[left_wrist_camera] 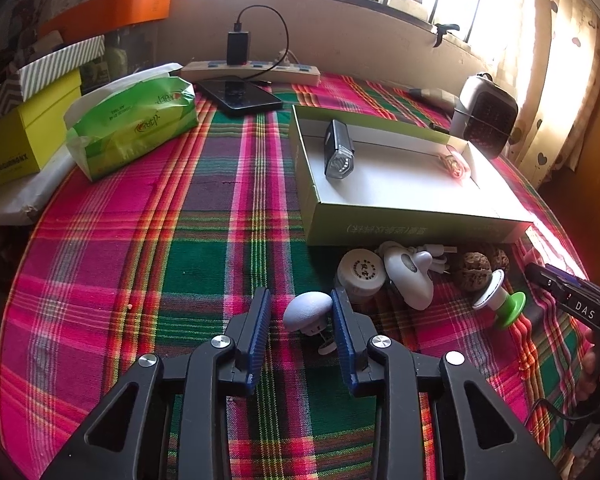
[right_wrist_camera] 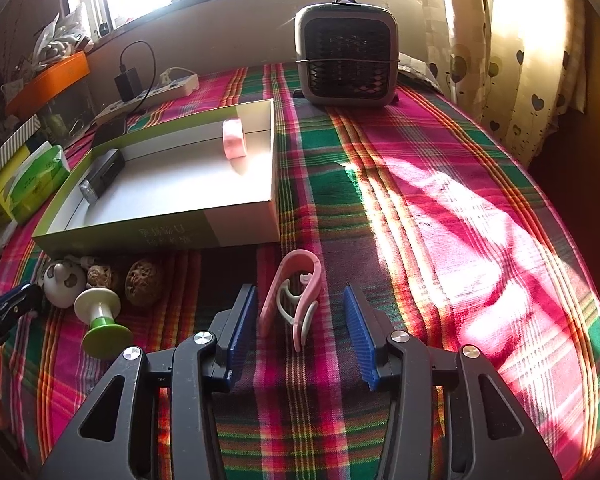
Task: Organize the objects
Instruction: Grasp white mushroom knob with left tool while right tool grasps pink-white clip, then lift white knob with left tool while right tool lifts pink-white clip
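Observation:
A lavender mushroom-shaped piece (left_wrist_camera: 306,312) lies on the plaid cloth between the blue pads of my left gripper (left_wrist_camera: 300,293). The right pad is against it and a gap shows on the left, so the jaws stand open. My right gripper (right_wrist_camera: 299,289) is open around a pink clip (right_wrist_camera: 296,300), which lies flat with room on its right side. A green-and-white open box (left_wrist_camera: 400,220) holds a black bike light (left_wrist_camera: 338,156) and a pink roll (right_wrist_camera: 235,138). In front of the box lie a white cap (left_wrist_camera: 362,276), a white gadget (left_wrist_camera: 408,280), walnuts (left_wrist_camera: 476,274) and a green-and-white spool (left_wrist_camera: 500,300).
A green tissue pack (left_wrist_camera: 136,120), a phone (left_wrist_camera: 240,96) and a power strip (left_wrist_camera: 252,70) sit at the back left. Stacked boxes (left_wrist_camera: 24,140) stand at the left edge. A small grey fan heater (right_wrist_camera: 346,56) stands at the back by the curtain.

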{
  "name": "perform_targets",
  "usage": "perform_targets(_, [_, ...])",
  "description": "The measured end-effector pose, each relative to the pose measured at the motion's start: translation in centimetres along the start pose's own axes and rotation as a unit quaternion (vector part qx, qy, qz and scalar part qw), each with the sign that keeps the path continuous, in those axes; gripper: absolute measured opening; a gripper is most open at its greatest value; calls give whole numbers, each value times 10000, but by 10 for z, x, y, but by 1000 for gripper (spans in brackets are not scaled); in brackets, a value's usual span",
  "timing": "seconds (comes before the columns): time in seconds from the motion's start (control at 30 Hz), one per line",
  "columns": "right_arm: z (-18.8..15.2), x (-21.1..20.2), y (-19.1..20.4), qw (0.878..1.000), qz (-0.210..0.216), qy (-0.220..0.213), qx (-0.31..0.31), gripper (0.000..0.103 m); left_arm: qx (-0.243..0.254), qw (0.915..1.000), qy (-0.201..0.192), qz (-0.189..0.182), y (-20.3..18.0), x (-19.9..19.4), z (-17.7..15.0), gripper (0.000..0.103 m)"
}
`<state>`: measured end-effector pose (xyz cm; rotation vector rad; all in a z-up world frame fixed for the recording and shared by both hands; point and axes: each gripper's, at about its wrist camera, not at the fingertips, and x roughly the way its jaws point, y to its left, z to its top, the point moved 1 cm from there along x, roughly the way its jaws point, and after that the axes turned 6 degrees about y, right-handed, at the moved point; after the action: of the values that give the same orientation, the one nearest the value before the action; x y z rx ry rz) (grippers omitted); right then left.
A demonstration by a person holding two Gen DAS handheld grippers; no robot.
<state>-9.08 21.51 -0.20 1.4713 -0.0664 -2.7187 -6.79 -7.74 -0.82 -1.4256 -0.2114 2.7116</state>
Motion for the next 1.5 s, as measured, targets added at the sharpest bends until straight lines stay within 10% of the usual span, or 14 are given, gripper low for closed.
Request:
perform_targets(0.5, [0, -1, -1, 10000, 23, -20, 11, 25, -70, 10000, -5, 60, 2, 0, -1, 19])
perform_targets(1.5, [1, -10, 4, 9996, 217, -148, -119, 25, 31, 9999, -157, -11, -5, -15, 8, 19])
